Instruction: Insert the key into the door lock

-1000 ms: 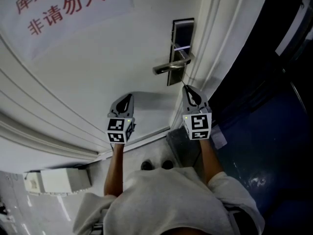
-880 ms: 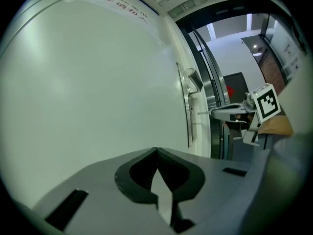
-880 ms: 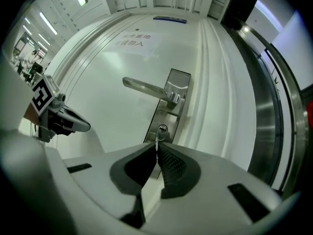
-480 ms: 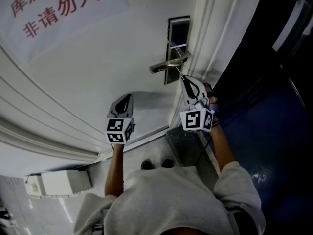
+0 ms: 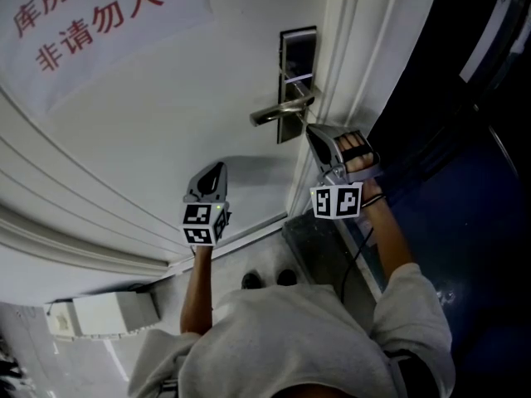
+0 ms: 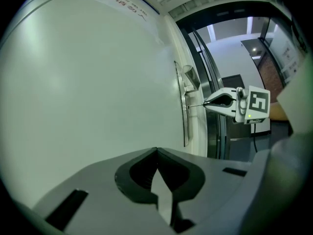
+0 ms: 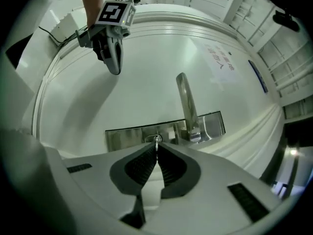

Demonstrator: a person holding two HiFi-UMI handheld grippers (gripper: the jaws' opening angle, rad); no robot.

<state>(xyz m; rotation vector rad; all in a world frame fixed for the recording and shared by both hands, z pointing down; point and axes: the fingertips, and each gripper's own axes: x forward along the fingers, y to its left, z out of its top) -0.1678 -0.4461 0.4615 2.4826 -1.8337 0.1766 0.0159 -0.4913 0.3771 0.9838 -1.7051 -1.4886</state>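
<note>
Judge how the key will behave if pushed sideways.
The key looks thin and metal: probably stiff and light, but it could bend. The right tool pinches it only at the tips, so it might pivot or slip.

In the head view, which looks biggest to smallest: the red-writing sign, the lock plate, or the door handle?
1. sign, biggest by far, partly cut off
2. lock plate
3. door handle, slightly smaller than the plate
</note>
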